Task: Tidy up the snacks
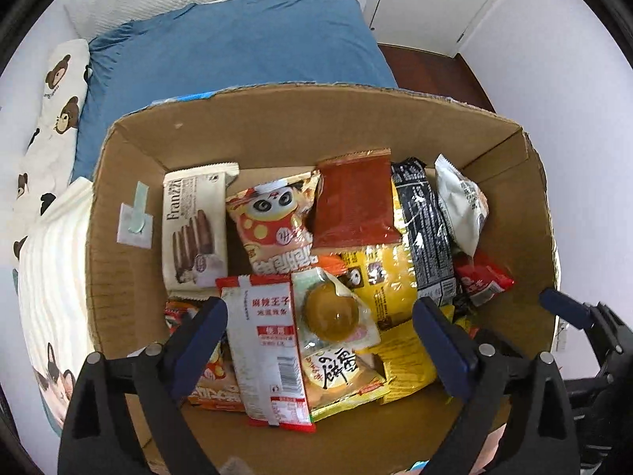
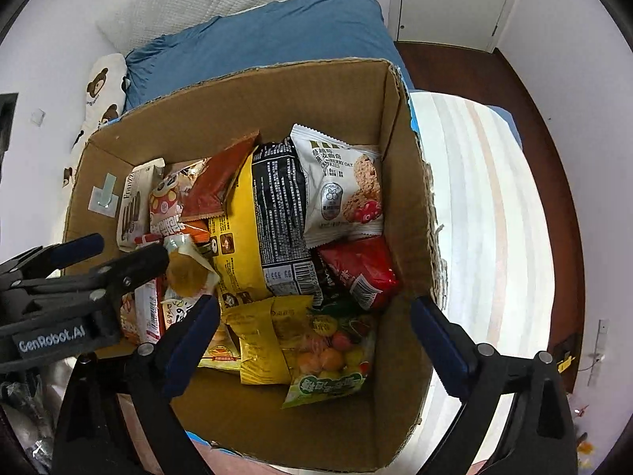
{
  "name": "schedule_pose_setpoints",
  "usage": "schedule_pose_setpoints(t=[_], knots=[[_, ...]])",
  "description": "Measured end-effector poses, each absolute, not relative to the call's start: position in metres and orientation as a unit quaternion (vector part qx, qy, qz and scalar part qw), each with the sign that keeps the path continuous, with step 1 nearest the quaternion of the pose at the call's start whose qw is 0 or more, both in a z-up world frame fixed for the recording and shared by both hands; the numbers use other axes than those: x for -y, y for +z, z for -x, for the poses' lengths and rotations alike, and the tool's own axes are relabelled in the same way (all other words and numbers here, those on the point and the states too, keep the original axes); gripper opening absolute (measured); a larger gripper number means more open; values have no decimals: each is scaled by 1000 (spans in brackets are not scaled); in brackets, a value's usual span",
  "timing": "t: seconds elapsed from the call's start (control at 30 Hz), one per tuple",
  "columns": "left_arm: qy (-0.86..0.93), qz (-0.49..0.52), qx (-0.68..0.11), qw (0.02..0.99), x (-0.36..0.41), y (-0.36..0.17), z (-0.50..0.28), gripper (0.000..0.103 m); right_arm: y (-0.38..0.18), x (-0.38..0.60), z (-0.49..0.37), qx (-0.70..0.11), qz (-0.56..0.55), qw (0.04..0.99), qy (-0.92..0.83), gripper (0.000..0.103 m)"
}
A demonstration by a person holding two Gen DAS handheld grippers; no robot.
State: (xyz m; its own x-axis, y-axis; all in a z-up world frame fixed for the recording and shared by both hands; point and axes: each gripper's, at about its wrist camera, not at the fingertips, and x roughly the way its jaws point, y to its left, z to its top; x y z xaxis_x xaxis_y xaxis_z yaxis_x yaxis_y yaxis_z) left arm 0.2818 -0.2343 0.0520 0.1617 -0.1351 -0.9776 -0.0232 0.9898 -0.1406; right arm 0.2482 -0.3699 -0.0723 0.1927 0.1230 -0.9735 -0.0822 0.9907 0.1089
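An open cardboard box holds many snack packets. In the left wrist view I see a Franzzi wafer pack, a panda snack bag, a dark red packet, a big yellow bag, a black packet and a red-white strip packet. My left gripper is open and empty above a jelly cup pack; it also shows in the right wrist view. My right gripper is open and empty over a fruit candy bag and an oat cookie pack.
The box sits on a bed with a blue pillow, a bear-print pillow and a striped blanket. A dark wood floor and white wardrobe doors lie to the right.
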Motion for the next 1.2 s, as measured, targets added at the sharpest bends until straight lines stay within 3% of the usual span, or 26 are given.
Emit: schedule_pose_setpoints(t=[0.6, 1.2], knots=[[-8, 46, -593, 804, 219, 85, -228, 96, -40, 366, -203, -583, -8, 810, 64, 100], [7, 29, -470, 882, 214, 178, -79, 96, 50, 374, -50, -475, -25, 876, 84, 100]])
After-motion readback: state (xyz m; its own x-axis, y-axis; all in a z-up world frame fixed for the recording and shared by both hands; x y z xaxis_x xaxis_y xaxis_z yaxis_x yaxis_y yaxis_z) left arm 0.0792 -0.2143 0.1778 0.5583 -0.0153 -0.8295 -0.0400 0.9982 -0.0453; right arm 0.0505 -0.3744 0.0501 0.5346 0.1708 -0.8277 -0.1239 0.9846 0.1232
